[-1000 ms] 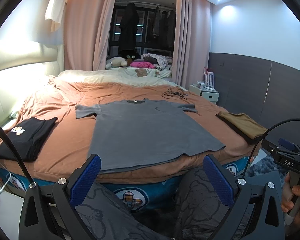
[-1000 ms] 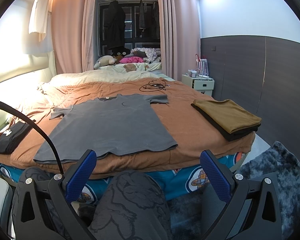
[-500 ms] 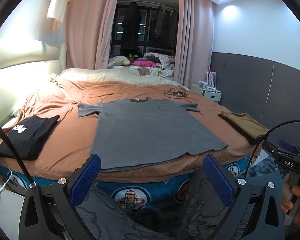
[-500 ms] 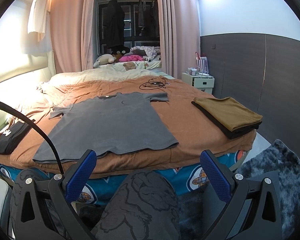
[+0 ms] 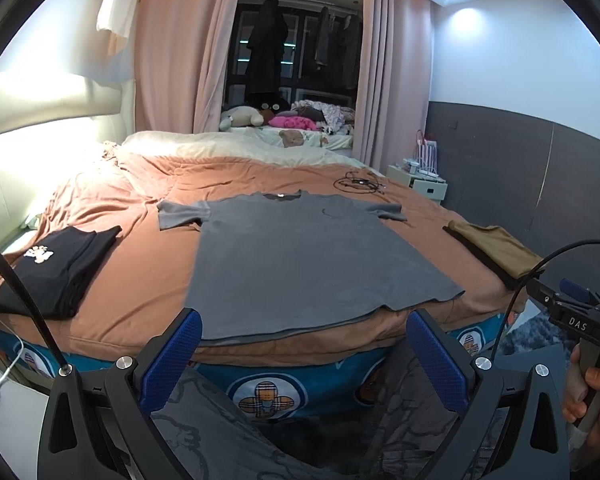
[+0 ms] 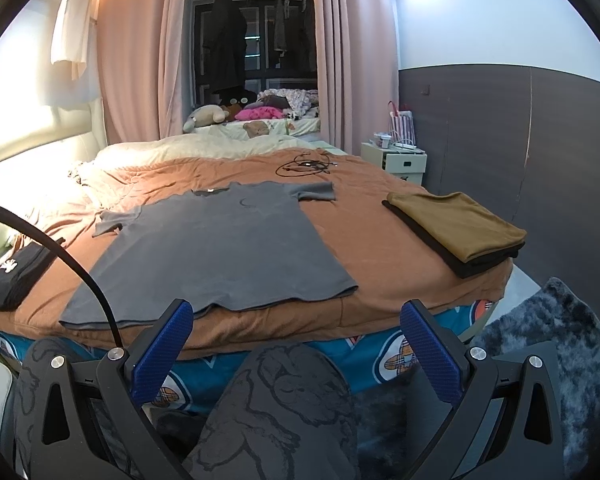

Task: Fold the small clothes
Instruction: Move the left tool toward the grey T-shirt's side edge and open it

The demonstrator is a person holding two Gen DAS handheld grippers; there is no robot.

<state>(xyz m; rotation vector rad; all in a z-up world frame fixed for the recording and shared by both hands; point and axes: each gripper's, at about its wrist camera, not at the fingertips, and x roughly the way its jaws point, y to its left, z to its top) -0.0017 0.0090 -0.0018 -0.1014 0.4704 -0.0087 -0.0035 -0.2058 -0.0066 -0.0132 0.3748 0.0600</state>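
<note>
Bare bedspread (image 6: 364, 240) flanking grey shirt (image 6: 220, 248), black stack (image 5: 60, 268) left, brown stack (image 6: 460, 228) right

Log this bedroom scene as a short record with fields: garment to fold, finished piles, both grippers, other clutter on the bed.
garment to fold: grey T-shirt, spread flat, face up, hem at the near edge of the bed
left pile: black folded clothes
right pile: mustard folded top over a dark folded piece
left gripper: open, short of the hem, holding nothing
right gripper: open, short of the hem, holding nothing
clutter: black cables beyond the collar
</note>
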